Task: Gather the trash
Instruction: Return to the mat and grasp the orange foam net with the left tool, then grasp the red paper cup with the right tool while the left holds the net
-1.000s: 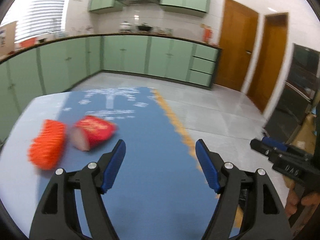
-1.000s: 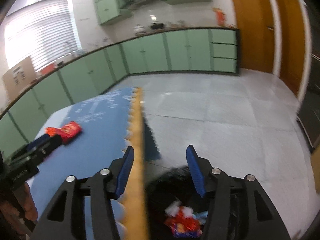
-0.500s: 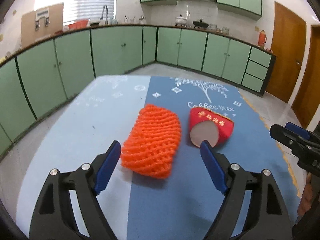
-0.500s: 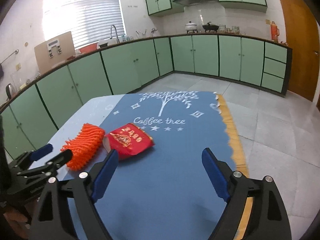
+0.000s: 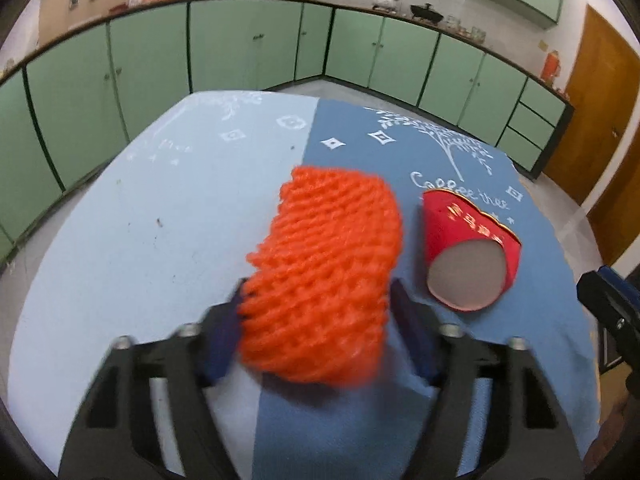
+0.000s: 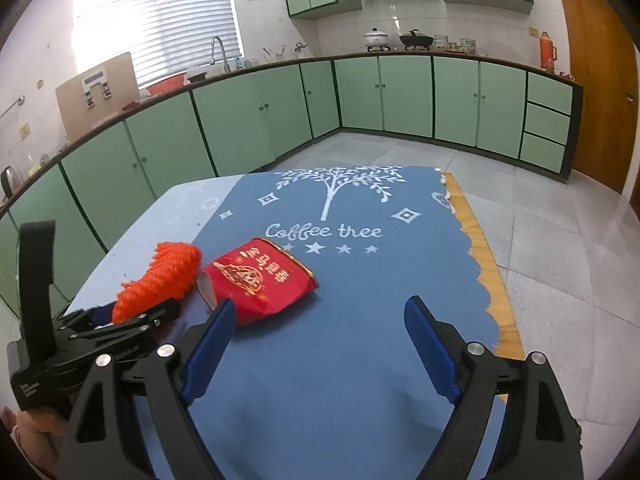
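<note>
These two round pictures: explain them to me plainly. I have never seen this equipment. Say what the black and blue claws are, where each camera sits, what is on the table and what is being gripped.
No robot here: a person holds a two-finger tool in each hand, each with a fisheye camera looking along its blue-padded fingers. The left wrist view shows the left tool with its fingers on either side of an orange foam fruit net; blur hides whether they pinch it yet. The right wrist view shows the right tool open and empty above the blue "Coffee tree" tablecloth. A red paper cup lies on its side beside the net.
</note>
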`<state>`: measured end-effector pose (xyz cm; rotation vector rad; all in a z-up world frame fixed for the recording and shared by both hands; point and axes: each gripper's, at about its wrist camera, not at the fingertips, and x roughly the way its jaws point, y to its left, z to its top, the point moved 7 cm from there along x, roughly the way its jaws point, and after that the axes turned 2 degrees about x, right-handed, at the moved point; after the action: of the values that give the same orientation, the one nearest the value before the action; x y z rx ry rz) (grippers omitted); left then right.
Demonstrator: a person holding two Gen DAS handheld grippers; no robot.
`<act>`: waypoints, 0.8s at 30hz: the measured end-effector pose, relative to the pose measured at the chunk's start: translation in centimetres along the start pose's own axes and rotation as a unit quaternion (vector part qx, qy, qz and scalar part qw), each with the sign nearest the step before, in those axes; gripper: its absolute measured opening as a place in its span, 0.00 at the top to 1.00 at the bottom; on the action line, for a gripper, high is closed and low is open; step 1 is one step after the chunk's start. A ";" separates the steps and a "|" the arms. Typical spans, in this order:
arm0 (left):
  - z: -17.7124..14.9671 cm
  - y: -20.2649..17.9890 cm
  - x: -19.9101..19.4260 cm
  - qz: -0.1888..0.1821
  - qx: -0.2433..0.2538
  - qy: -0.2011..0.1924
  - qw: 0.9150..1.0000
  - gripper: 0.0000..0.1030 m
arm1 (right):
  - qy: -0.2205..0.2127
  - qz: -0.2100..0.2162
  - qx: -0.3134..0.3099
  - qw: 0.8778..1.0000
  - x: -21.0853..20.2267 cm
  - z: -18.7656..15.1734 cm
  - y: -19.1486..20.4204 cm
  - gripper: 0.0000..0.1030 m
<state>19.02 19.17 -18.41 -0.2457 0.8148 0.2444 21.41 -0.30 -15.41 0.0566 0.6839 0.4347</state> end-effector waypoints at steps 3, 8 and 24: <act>0.2 0.5 -0.6 -0.004 -0.010 -0.012 1.000 0.60 | 0.005 0.003 -0.003 1.000 0.8 0.1 1.0 0.18; 1.2 1.3 -1.9 0.017 0.000 -0.035 0.999 0.70 | 0.017 0.011 -0.002 1.000 2.3 0.3 2.9 0.18; 1.9 4.7 -1.7 0.038 -0.011 -0.041 0.998 0.73 | 0.029 -0.079 0.011 0.996 6.3 0.2 6.6 0.13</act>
<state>17.75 23.99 -16.47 -0.2233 0.7417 0.3330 23.48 8.30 -17.76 0.0099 0.7442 0.2780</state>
